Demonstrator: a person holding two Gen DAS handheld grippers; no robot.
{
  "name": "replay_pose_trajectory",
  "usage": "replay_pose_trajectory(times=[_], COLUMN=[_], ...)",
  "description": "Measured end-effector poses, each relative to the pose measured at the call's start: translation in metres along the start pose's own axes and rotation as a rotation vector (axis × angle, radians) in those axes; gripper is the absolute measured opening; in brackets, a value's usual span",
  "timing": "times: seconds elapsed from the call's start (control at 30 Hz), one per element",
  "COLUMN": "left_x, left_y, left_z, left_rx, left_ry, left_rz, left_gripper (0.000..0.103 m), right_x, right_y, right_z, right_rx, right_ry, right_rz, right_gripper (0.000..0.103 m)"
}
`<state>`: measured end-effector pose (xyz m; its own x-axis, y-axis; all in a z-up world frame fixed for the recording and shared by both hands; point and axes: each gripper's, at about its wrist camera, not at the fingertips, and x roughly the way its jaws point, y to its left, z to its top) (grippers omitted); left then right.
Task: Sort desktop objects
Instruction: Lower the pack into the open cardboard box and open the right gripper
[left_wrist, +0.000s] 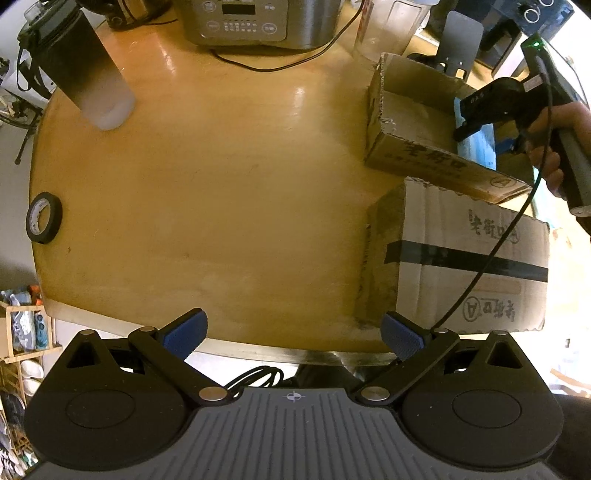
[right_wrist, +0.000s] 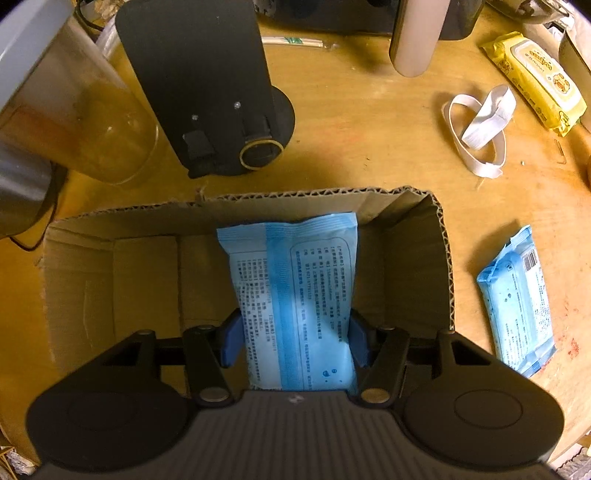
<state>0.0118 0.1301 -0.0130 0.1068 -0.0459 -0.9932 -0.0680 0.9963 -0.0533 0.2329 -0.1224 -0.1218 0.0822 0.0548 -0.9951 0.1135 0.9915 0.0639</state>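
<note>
- the right gripper (right_wrist: 294, 338) was seen low in the right wrist view, its jaws closed on a blue wipes pack (right_wrist: 295, 295), blue pads pressed to the pack's two long sides.
- the held pack was positioned over the open cardboard box (right_wrist: 110, 280) in the middle of that frame, its far end near the box's back wall; whether it touched the box floor could not be told.
- a second blue pack (right_wrist: 517, 302) was seen lying on the counter (right_wrist: 369, 122) at the right of the frame, just outside the box's right wall.
- a yellow wipes pack (right_wrist: 535, 81) was seen at the upper right, with a loop of white band (right_wrist: 480, 129) beside it.
- a black stand (right_wrist: 207, 85) was seen at the upper left behind the box, with a clear jar (right_wrist: 88, 122) to its left.
- in the left wrist view the left gripper (left_wrist: 293, 336) was held at the bottom centre over the counter's near edge, jaws spread wide with nothing between them.
- a roll of black tape (left_wrist: 43, 217) was seen at the left edge of that frame, well apart from a closed, taped carton (left_wrist: 472, 266) at the right.
- the right gripper (left_wrist: 476, 118) was also visible at the upper right of that view, above the open box (left_wrist: 406, 122).
</note>
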Motion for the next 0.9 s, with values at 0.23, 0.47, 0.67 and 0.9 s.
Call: replay_pose_trajectory(times=[0.23, 0.47, 0.67, 0.9], left_x=[0.0, 0.0, 0.0, -0.003], left_y=[-0.003, -0.009, -0.014, -0.019], left_z=[0.001, 0.003, 0.004, 0.005], left_rx=[-0.002, 0.008, 0.014, 0.019], left_ry=[-0.004, -0.009, -0.011, -0.016], left_rz=[-0.001, -0.006, -0.005, -0.008], left_gripper=[0.103, 0.103, 0.103, 0.103], right_x=[-0.01, -0.014, -0.03, -0.051], right_y=[0.001, -0.003, -0.008, -0.009], right_z=[-0.002, -0.001, -0.002, 0.001], right_rx=[0.011, 0.013, 0.004, 0.001], right_ry=[-0.044, -0.034, -0.04, -0.053], right_rz=[0.026, 0.035, 0.039, 0.045], right_gripper=[0.103, 0.103, 0.103, 0.103])
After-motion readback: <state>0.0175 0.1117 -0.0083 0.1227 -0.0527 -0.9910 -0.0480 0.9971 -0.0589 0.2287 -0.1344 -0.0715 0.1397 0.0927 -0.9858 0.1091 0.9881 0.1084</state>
